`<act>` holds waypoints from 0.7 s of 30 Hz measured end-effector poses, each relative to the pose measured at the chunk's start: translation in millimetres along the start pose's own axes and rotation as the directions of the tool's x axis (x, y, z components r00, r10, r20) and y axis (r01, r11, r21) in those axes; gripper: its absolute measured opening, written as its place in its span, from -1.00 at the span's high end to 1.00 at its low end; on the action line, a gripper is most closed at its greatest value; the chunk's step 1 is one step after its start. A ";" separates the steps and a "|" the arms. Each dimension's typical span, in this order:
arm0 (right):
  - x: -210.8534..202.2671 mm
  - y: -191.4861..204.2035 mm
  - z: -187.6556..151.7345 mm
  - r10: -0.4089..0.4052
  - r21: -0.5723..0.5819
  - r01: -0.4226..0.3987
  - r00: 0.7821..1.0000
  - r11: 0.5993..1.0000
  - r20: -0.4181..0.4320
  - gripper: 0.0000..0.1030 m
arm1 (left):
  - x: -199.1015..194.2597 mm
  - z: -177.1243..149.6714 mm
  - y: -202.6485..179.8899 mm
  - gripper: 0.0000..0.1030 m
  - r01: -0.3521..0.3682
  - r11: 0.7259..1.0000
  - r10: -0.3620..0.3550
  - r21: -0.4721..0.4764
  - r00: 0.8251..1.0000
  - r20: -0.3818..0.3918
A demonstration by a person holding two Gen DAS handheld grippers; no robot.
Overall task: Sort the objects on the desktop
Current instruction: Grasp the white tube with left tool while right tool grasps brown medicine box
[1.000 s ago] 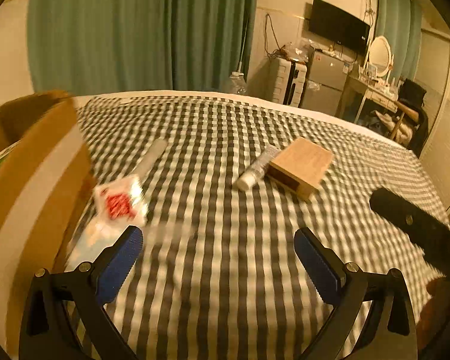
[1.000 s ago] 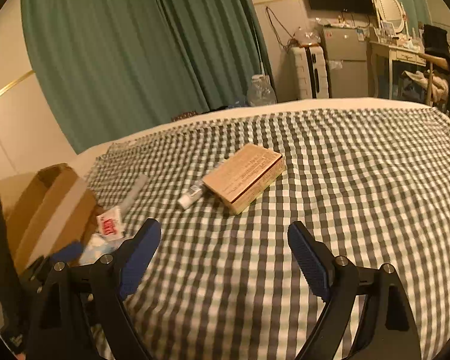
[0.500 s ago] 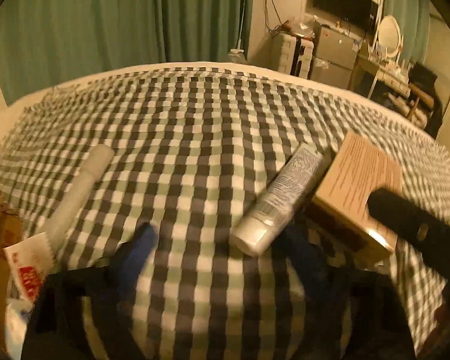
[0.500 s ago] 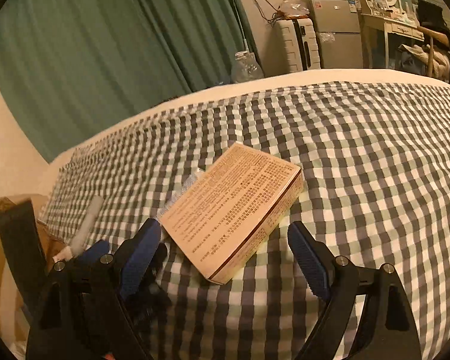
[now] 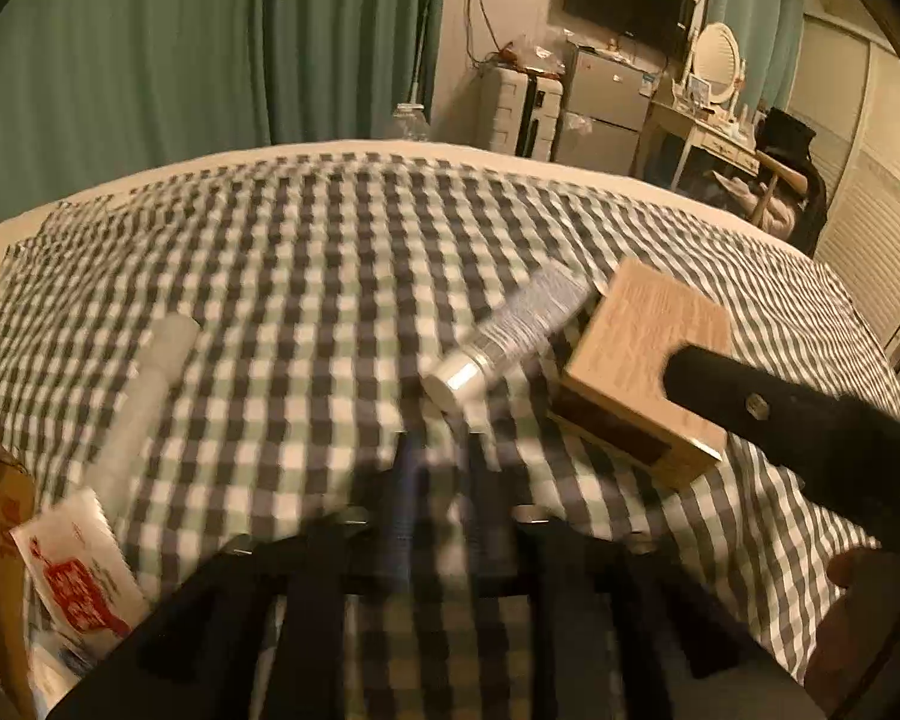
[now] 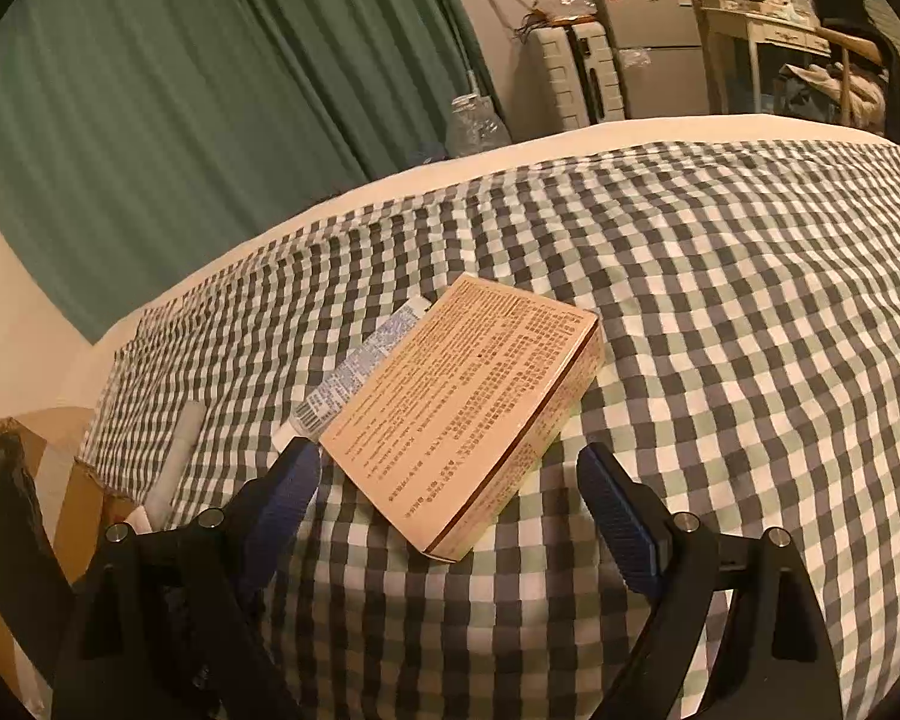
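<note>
- Checked cloth (image 6: 720, 312) in grey, green and white covers the bed that carries everything here.
- Left tool (image 5: 444, 480) points down at the cloth, blurred; its jaws have just been closing and now stand narrow, with only cloth showing between them.
- Just ahead of the left tool's tips lies a white tube (image 5: 510, 330), cap end nearest the tool, the body running away and to the right. The tips are close to the cap, but I cannot tell whether they touch it.
- Right of the tube, touching it along one side, sits a flat tan box (image 5: 642, 354) printed with small text.
- Right tool (image 6: 450, 486) has its blue-padded jaws wide apart, one on either side of the near corner of the box; neither pad presses on it.
- Seen from the right tool, the tube (image 6: 360, 366) is tucked against the box's left edge, its cap just beyond the left pad.
- Further left of the left tool lies a pale cylinder (image 5: 144, 390), and nearer, a white sachet (image 5: 78, 576) with red print.
- Cardboard box (image 6: 48, 480) stands at the bed's left edge.
</note>
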State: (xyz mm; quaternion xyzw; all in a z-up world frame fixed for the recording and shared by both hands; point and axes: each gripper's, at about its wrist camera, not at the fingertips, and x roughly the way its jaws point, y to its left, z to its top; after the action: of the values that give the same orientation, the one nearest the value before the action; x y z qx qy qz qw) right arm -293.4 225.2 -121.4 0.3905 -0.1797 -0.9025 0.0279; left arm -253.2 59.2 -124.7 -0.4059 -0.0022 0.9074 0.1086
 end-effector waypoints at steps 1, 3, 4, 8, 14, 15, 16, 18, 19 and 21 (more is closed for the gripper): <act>-1.0 -0.7 0.3 -0.001 0.002 0.001 1.000 1.000 0.001 -0.70 | 1.6 4.4 2.1 -0.28 0.007 1.000 -0.007 -0.005 1.000 -0.002; -0.1 -3.8 1.1 0.006 0.006 -0.006 1.000 1.000 -0.006 -0.70 | 5.5 12.6 2.4 -0.43 0.031 0.999 -0.031 0.014 0.999 0.017; -0.4 -4.3 1.1 0.003 0.008 -0.003 1.000 1.000 -0.005 -0.70 | 7.7 15.6 1.1 -0.43 0.038 0.999 -0.039 0.035 0.999 0.028; 0.6 -14.2 5.5 0.000 0.024 0.000 1.000 1.000 0.000 -0.70 | 31.8 31.2 -12.7 -0.39 0.051 0.988 -0.053 0.148 0.999 0.012; 10.9 -17.2 11.0 0.009 0.041 -0.008 1.000 0.999 -0.024 -0.70 | 45.5 38.7 -28.8 0.58 0.122 0.959 -0.120 0.256 0.992 -0.024; 13.1 -16.0 12.1 0.009 0.047 -0.008 1.000 0.999 -0.027 -0.72 | 44.9 38.0 -32.5 0.58 0.116 0.958 -0.113 0.261 0.993 -0.027; 16.5 -13.6 14.7 0.007 0.063 -0.005 1.000 0.998 -0.031 -0.75 | 44.0 36.2 -33.9 0.58 0.112 0.961 -0.108 0.253 0.994 -0.030; 22.7 -7.1 17.6 0.002 0.089 0.001 0.999 0.996 -0.041 -0.90 | 41.2 33.0 -34.8 0.59 0.124 0.972 -0.119 0.197 0.992 -0.037; 28.2 -3.2 20.4 -0.014 0.101 0.019 0.999 0.995 -0.051 -0.91 | 42.3 34.3 -35.7 0.59 0.132 0.975 -0.127 0.177 0.991 -0.039; 40.1 3.4 26.3 -0.068 0.118 0.074 0.996 0.990 -0.059 -0.92 | 40.8 29.9 -36.6 0.59 0.122 0.979 -0.119 0.162 0.992 -0.032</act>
State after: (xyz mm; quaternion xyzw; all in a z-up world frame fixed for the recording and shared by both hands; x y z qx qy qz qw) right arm -340.4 222.3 -131.5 0.4223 -0.2189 -0.8793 -0.0230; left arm -294.5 105.5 -131.3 -0.4047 0.0490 0.8918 0.1964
